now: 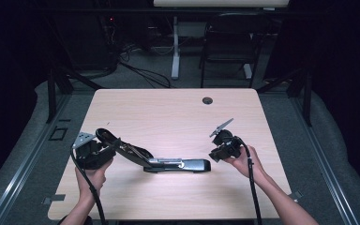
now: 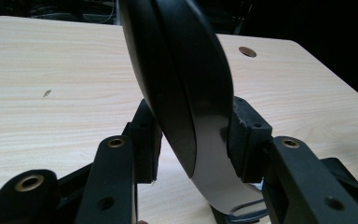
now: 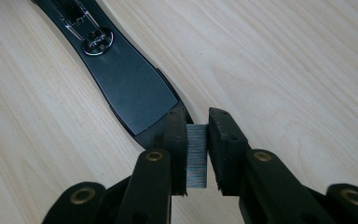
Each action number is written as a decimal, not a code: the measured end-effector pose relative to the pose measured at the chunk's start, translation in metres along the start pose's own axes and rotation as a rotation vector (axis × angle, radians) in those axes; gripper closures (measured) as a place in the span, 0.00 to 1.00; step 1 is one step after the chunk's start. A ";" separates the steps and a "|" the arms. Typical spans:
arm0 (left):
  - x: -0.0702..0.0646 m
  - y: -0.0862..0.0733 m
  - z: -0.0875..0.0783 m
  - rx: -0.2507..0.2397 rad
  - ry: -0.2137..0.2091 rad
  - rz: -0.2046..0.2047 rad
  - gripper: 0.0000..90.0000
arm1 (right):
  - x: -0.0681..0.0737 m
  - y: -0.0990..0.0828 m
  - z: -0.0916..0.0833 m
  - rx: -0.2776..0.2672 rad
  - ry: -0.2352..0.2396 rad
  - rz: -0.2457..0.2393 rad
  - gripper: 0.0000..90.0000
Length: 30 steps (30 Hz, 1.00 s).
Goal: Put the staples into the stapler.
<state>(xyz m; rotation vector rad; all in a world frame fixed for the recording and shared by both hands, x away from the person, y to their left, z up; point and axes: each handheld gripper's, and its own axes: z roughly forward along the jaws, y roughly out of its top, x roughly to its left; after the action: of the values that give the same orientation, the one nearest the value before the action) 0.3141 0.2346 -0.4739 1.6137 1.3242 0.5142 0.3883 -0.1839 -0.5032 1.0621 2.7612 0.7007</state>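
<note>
Here we hold a long black stapler opened on its hinge: its base lies flat on the pale wood-grain counter near the front edge, and its upper arm is swung up and back to the left. The left gripper keeps that arm raised; in the left gripper view the fingers pinch the curved black cover from both sides, which leaves the metal channel exposed for loading. The right gripper sits just beside the base's right end, and its fingers are pressed onto a grey strip of staples, held upright between the pads. We judge that the strip is carried this way so it can be lowered into the open channel.

The counter carries nothing else besides a round cable hole near the far edge. Beyond the counter stand a dark folding chair and floor cables, well apart from the work. The raised arm itself is the nearest obstruction to the right gripper's approach.
</note>
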 end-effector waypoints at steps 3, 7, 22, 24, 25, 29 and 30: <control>-0.001 0.000 0.000 -0.005 0.004 -0.002 0.66 | 0.001 0.003 -0.001 -0.002 0.013 -0.019 0.87; -0.001 0.000 0.000 -0.005 0.003 -0.003 0.66 | 0.005 0.005 0.000 -0.022 0.015 -0.027 0.87; 0.000 -0.001 0.000 -0.009 -0.006 0.003 0.66 | 0.017 0.033 0.003 -0.041 0.044 -0.131 0.87; 0.000 -0.001 0.001 -0.013 -0.007 0.002 0.66 | 0.017 0.035 0.004 -0.043 0.055 -0.133 0.87; 0.000 -0.001 0.001 -0.013 -0.007 0.004 0.66 | 0.018 0.036 0.005 -0.045 0.063 -0.134 0.87; 0.001 -0.001 0.000 -0.011 -0.009 0.003 0.66 | 0.019 0.041 0.010 -0.049 0.081 -0.152 0.87; 0.001 -0.001 0.000 -0.012 -0.010 0.001 0.66 | 0.019 0.042 0.010 -0.043 0.076 -0.161 0.87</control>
<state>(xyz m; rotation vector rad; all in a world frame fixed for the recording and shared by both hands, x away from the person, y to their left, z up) 0.3137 0.2354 -0.4752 1.6059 1.3107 0.5134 0.4023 -0.1400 -0.4918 0.8097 2.8410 0.7897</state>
